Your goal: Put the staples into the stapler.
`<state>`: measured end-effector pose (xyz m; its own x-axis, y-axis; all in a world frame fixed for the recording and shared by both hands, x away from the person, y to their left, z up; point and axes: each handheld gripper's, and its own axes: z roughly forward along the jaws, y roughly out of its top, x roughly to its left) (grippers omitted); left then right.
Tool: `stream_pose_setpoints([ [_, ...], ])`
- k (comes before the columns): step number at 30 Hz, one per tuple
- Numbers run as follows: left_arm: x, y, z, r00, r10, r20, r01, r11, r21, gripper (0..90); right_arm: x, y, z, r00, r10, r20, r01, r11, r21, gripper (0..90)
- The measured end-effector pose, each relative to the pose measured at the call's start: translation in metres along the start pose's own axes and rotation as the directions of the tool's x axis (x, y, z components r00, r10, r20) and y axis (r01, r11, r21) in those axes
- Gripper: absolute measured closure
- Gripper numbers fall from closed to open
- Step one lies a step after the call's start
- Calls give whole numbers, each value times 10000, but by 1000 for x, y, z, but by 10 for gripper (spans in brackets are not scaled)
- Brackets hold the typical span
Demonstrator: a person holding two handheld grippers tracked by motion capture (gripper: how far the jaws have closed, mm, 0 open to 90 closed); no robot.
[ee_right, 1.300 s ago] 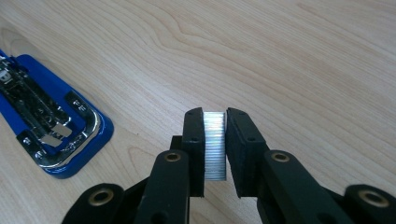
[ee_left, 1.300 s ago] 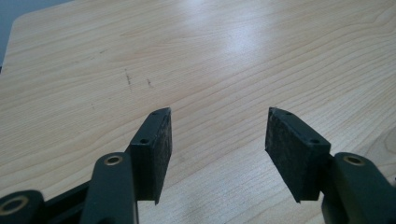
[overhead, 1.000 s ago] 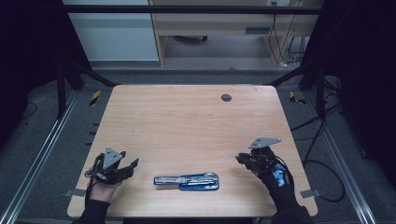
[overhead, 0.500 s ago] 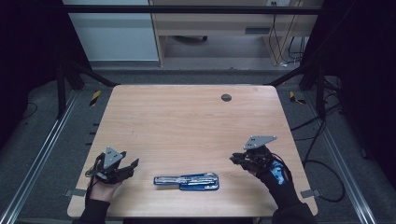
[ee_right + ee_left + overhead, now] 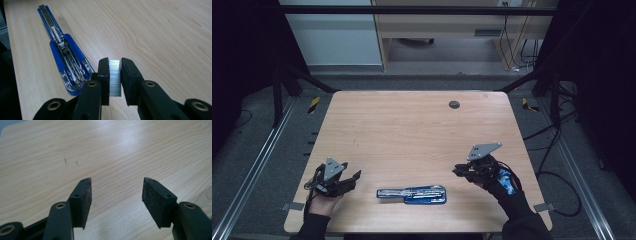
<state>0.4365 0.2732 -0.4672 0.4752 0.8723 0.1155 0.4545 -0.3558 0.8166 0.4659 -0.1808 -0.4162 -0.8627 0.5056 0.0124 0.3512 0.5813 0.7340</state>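
Observation:
A blue stapler [image 5: 412,193] lies opened out flat near the table's front edge, its metal channel facing up; in the right gripper view the stapler [image 5: 65,55] stretches away to the upper left. My right gripper [image 5: 458,170] hovers just right of it, shut on a silver strip of staples [image 5: 115,77] pressed between its two pads. My left gripper [image 5: 353,178] rests at the front left of the table, and in its own view the left gripper [image 5: 116,200] stands open over bare wood with nothing between its fingers.
The wooden table [image 5: 412,135] has a small dark round grommet [image 5: 454,104] near its far edge. Metal frame rails run along both sides on the floor, with cables at the right. A pale cabinet and desk stand beyond the table.
My right gripper has moved a little left toward the stapler and risen slightly, still holding the staples. The left gripper and the stapler have stayed put.

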Motion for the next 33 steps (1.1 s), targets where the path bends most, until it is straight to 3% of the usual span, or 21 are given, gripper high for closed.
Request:
stream_pose_setpoints([
  [14, 0, 0, 1, 10000, 19, 9, -19, 10000, 74, 406, 5, 15, 3, 9936, -861, -733, 886, 9956, 316, 779],
  [23, -1, 0, 1, 10000, 43, -27, -42, 10000, 86, 406, 12, 27, 8, 9753, -1716, -1392, 1782, 9833, 363, 778],
  [33, -1, 0, 1, 10000, 41, -37, -41, 9999, 112, 407, 15, 32, 19, 9559, -2095, -2057, 2242, 9732, 506, 778],
])
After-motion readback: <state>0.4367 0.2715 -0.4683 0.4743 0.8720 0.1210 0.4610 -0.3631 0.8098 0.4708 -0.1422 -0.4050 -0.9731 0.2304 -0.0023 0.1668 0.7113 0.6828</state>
